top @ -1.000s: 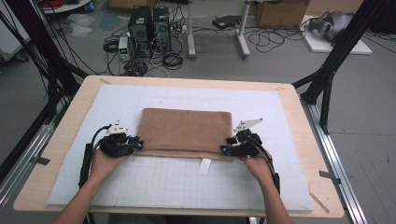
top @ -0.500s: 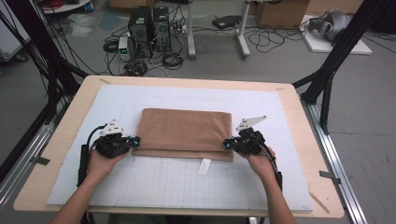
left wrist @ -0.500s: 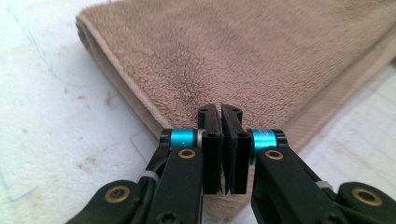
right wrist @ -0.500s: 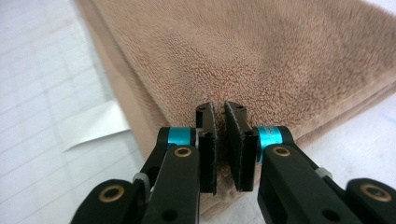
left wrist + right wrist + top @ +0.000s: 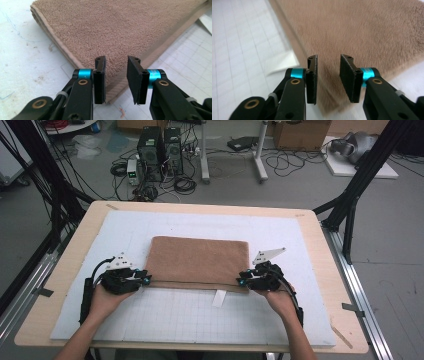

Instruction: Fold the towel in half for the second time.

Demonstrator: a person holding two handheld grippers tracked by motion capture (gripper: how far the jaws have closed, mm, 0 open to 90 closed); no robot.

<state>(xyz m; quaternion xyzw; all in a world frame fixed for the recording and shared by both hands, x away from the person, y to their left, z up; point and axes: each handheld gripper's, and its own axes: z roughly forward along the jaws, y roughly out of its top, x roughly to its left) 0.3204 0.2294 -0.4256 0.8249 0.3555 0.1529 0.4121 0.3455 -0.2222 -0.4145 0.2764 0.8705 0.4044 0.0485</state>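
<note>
1. Overhead, in the high view, a folded brown towel [image 5: 199, 263] lies flat on the white gridded mat [image 5: 165, 320] that covers the wooden bench [image 5: 65, 265]. The left hand-held gripper [image 5: 145, 279] sits at the towel's near left corner and the right hand-held gripper [image 5: 240, 282] at its near right corner, each held in a hand coming up from the bottom edge. A small white tag [image 5: 219, 298] pokes out from under the towel's near edge.

2. Next, in the left gripper view, the left hand-held gripper [image 5: 117, 77] has its jaws a little apart, having just opened. The towel's [image 5: 120, 30] corner lies below and between the black pads [image 5: 100, 80], which do not press on it.

3. Finally, in the right gripper view, the right hand-held gripper [image 5: 328, 77] likewise stands slightly spread, its jaws having just opened. The towel [image 5: 362, 32] is blurred here; its corner lies in the gap, and the pads [image 5: 348, 77] leave it free. The white tag [image 5: 282, 62] shows to the left.
</note>
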